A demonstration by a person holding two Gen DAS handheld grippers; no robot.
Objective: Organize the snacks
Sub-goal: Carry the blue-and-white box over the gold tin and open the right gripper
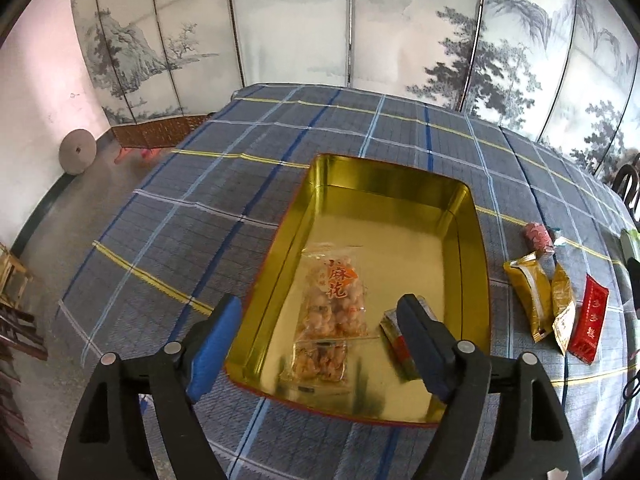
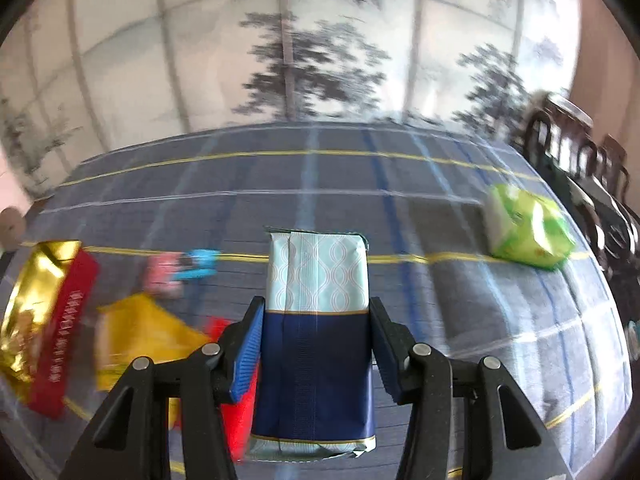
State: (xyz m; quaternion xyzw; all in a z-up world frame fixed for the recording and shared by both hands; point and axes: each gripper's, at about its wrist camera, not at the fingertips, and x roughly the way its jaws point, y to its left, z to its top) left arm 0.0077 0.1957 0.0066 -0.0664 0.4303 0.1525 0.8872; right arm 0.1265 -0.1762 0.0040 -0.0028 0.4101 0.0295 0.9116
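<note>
Right claw (image 2: pixel 316 344) clamps blue packet (image 2: pixel 318 320) lengthwise, pointing away; left claw (image 1: pixel 320 328) apart.

The tabletop (image 1: pixel 168 216) is covered by a grey-blue plaid cloth crossed with blue, white and yellow lines. A rectangular gold metal tin (image 1: pixel 466 216) with a red outer rim is set on it. Beside the tin are laid two gold foil packets (image 1: pixel 527 294), a flat red packet (image 1: pixel 591 318) and a small pink wrapped snack (image 1: pixel 538 237). A green plastic bag (image 2: pixel 528 232) is seen well apart.
</note>
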